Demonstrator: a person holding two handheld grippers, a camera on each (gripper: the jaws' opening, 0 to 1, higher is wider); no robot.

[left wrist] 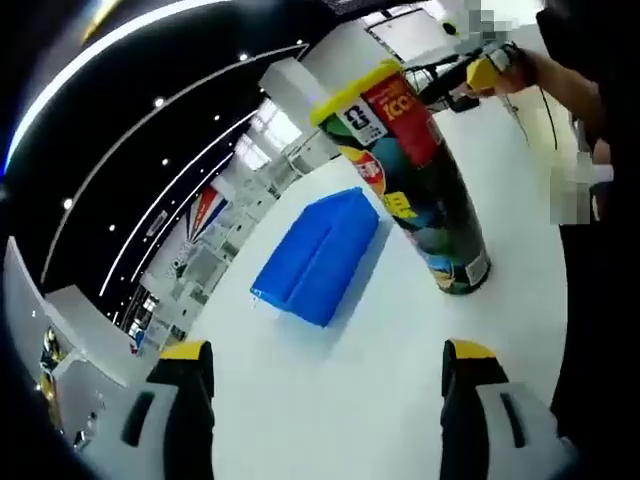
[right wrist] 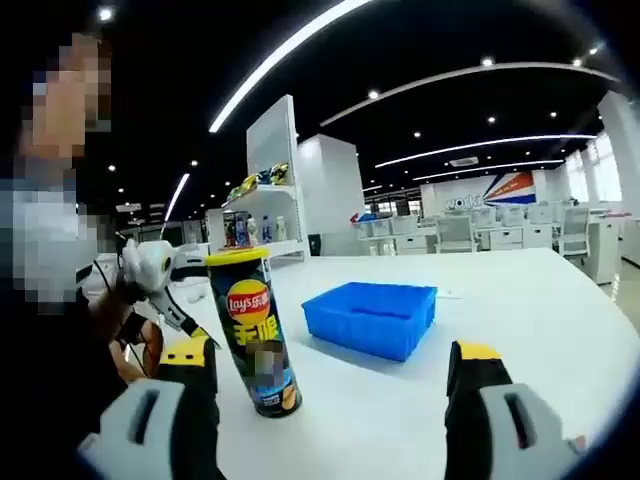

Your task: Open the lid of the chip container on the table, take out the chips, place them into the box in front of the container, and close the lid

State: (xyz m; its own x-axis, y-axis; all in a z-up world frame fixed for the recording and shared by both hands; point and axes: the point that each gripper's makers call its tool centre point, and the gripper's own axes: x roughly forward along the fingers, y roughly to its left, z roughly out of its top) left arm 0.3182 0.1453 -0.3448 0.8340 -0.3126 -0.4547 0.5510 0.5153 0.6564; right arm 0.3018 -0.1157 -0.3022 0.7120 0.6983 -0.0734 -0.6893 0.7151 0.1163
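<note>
While the yellow lid (right wrist: pixel 237 257) sits on top of the Lay's chip canister (right wrist: pixel 255 335), the task has not really begun: the can is closed and the blue plastic box (right wrist: pixel 372 318) looks empty.

The relation that matters is how the canister stands to each claw. Its long axis is upright on the white table (right wrist: pixel 540 320), lid uppermost, so the lid has to come off along that axis, with the body steadied from the side.

In the right gripper view, the right gripper (right wrist: pixel 335 395) has its jaws spread wide and holds nothing. The canister stands just ahead of its left jaw, close in, nearly level with the jaw tip. The box lies further forward, between the jaws' lines and slightly toward the right one, just beyond the can.

In the left gripper view, the left gripper (left wrist: pixel 330 385) is likewise spread wide and empty. From there the chip canister (left wrist: pixel 415 180) leans across the picture, ahead and toward the right jaw, well apart from the tips, with its lid (left wrist: pixel 352 92) at the far end. The blue box (left wrist: pixel 320 255) lies ahead between the jaws, just beside the can.

Judged from these views, the right gripper is the nearer one, placed to clasp the body; the left would have to travel forward and up to reach the lid.
</note>
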